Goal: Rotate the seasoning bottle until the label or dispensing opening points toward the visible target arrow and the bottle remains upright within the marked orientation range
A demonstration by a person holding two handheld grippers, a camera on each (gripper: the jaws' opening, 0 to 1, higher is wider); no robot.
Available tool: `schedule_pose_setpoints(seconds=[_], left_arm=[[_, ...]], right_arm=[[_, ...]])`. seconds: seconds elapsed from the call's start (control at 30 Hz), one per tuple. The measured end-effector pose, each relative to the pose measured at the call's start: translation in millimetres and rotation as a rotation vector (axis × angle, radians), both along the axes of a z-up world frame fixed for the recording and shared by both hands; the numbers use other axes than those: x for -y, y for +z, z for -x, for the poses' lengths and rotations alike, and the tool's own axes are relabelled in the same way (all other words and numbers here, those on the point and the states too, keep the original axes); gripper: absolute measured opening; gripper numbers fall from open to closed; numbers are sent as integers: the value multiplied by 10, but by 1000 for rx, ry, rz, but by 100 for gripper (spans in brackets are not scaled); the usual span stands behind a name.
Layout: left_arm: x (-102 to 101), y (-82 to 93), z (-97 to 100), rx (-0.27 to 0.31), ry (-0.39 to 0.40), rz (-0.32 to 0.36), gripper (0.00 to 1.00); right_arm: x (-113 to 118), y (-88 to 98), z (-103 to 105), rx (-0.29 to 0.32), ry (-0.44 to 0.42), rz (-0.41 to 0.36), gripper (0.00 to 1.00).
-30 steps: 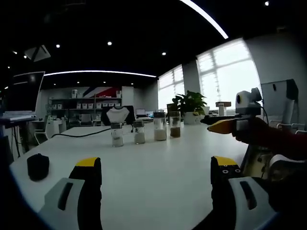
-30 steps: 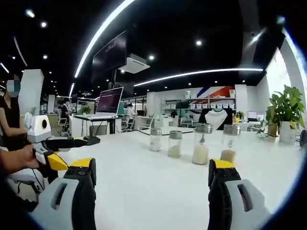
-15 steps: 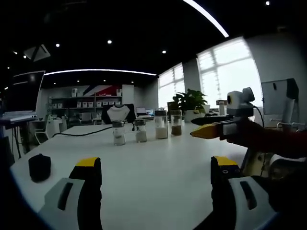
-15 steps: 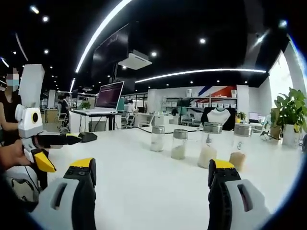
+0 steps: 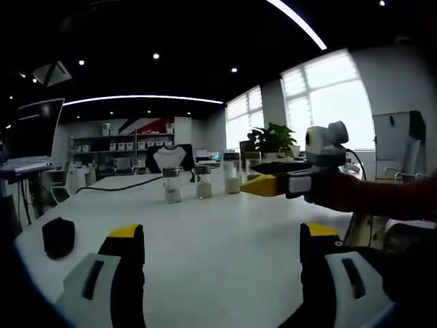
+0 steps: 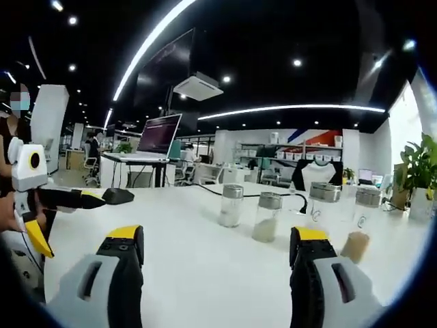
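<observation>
Several clear seasoning bottles with metal caps stand in a row on the white table (image 5: pixel 225 225). In the left gripper view I see a bottle (image 5: pixel 171 186), a second (image 5: pixel 203 183) and a third (image 5: pixel 232 175), all with pale contents. My right gripper (image 5: pixel 258 176) reaches in from the right, open, just in front of the row's right end. In the right gripper view the row runs from one bottle (image 6: pixel 231 205) past a second (image 6: pixel 266 216) and a third (image 6: pixel 321 202) to a brown-filled one (image 6: pixel 360 231). My right gripper (image 6: pixel 218 236) is open and empty, short of them. My left gripper (image 5: pixel 222 236) is open and empty too, and it also appears at the left (image 6: pixel 65 217).
A small black object (image 5: pixel 58 236) lies on the table to the left. A black cable (image 5: pixel 116 186) runs behind the bottles. A laptop (image 6: pixel 157 137) sits on a stand beyond the table, and a potted plant (image 5: pixel 273 140) stands by the windows. A person's hand (image 5: pixel 341 191) holds the right gripper.
My right gripper has moved forward toward the bottle row; they loom larger in its view. In the left gripper view it has slid left and now covers the row's right end.
</observation>
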State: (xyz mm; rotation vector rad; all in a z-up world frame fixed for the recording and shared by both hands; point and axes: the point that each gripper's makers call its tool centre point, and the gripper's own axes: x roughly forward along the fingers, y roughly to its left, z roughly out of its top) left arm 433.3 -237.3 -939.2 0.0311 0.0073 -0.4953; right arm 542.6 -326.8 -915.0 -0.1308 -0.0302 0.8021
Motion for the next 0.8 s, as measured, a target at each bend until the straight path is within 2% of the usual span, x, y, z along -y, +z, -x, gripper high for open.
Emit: schedule_pose_setpoints(seconds=[0.13,0.23,0.37,0.43,0.53,0.67,0.8], left_arm=[[17,-2,2,1,-3,-10,100],[22,-21,2,2,-3,-50,100],[-10,17,4,6,-5,-31,100],[-18,23,4,7,-3,-33,100],[-48,39,3,10,2,-30,100],[-73,50,-1,12,9,-22,100],[-75,43,1,9,9,-20,100]], right_arm=[[-96,-19,-67,-9,3,1,87],[-236,-33,-127,-5,10,17,88],[-364,-71,-211,6,5,41,83],[-436,-100,-222,-17,29,12,83],[-505,-160,-249,-24,25,46,82],[-565,-120,-281,-2,27,48,69],[-623,-134,-401,5,5,53,62]])
